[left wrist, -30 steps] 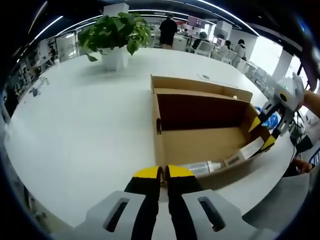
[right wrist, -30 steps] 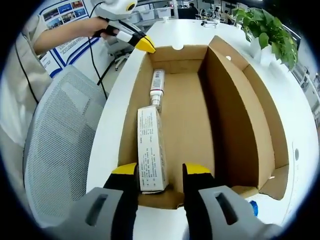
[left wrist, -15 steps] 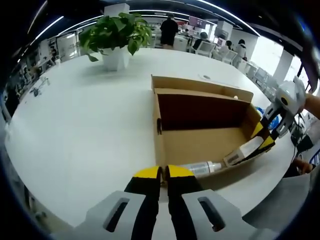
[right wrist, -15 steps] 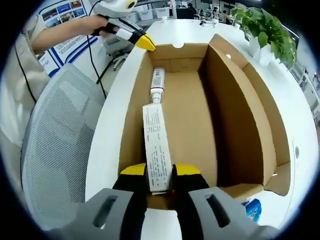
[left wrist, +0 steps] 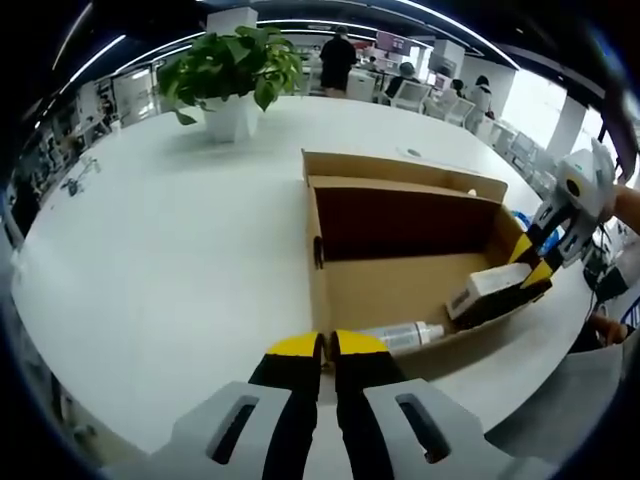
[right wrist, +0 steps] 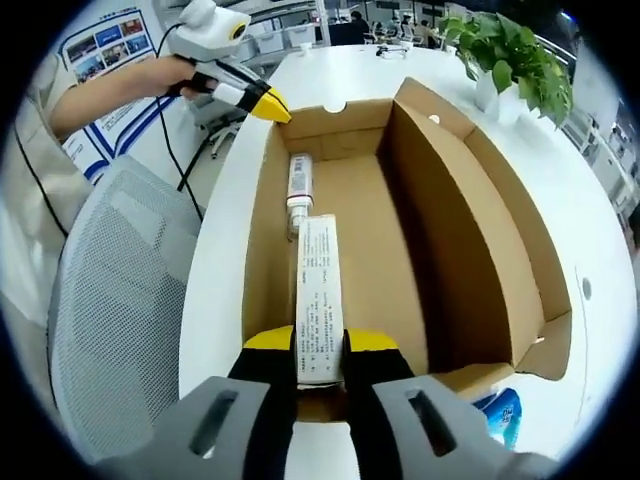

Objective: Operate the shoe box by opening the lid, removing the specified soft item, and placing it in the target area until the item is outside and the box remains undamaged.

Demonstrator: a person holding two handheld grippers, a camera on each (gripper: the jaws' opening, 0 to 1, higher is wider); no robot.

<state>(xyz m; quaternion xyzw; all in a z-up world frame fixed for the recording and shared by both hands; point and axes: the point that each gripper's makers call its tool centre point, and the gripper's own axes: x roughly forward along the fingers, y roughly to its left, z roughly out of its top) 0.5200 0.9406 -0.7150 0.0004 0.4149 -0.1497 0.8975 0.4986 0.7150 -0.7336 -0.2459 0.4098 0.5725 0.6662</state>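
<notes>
Right gripper (right wrist: 318, 345), lower centre of right gripper view, clamps near end of carton (right wrist: 320, 296) raised over shoe box (right wrist: 480, 230) floor. Tube (right wrist: 299, 183) lies beyond, upper left. Carton likely light, crushable: grip flat sides gently. Left gripper (left wrist: 327, 346) closed, empty, at box rim.

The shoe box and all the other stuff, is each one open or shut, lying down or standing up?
Shoe box: open, lid flipped back, upright on the table.
White carton: closed, clamped in the right gripper, its far end tilted above the box floor.
Tube: capped, lying flat on the box floor.
Right gripper: shut on the white carton.
Left gripper: shut, empty, at the box's end wall.
Potted plant: upright on the table.
</notes>
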